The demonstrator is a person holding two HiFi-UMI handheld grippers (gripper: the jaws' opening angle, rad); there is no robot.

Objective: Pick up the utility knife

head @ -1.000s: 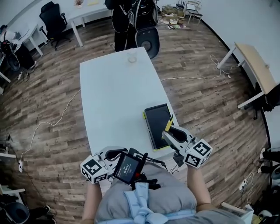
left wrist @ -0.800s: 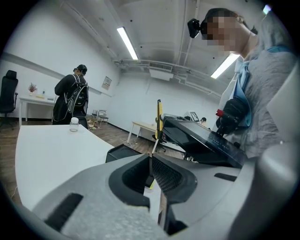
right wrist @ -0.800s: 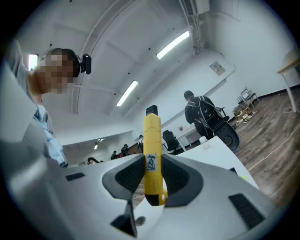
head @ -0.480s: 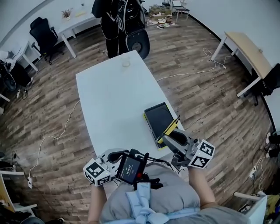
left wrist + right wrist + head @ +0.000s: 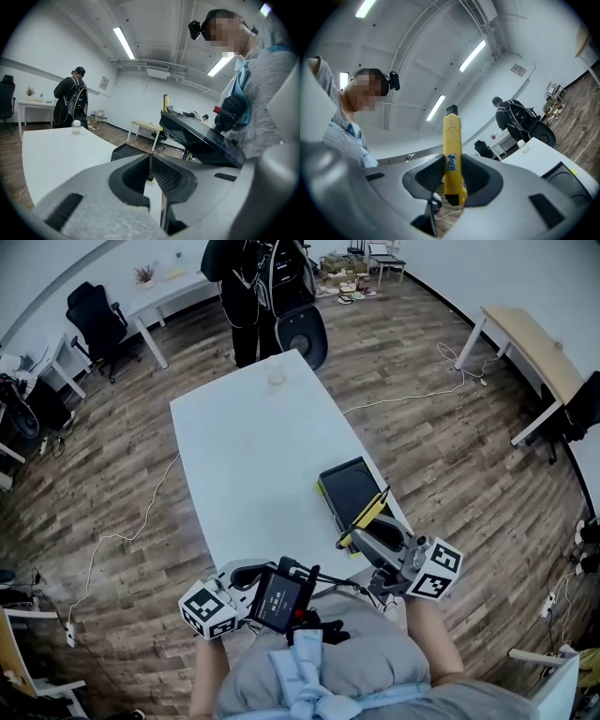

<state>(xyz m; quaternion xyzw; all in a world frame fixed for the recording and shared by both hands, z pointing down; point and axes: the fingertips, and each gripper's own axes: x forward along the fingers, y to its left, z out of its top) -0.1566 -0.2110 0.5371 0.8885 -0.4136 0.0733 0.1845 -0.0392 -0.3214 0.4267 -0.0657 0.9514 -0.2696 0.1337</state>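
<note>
Your left gripper [image 5: 242, 574], at the bottom centre of the head view, has its jaws pressed together on nothing. Just right of it, your right gripper [image 5: 367, 532] clamps the yellow utility knife [image 5: 368, 514] across its handle. The knife's long axis points up and away from the jaws, toward the black tray [image 5: 348, 487] beyond.

White table [image 5: 246, 460] runs lengthwise away from wearer. Black tray [image 5: 347, 489], yellow-edged, sits at table's right edge. Small glass jar [image 5: 276, 378] at far end; person in dark clothes [image 5: 246, 282] stands beyond it. Right claw [image 5: 362, 534] grips yellow utility knife [image 5: 367, 515], tilted, over table's near right corner, just beside tray. Left claw [image 5: 236, 571] low at near edge, beside black screen unit [image 5: 278, 599] at wearer's waist.
</note>
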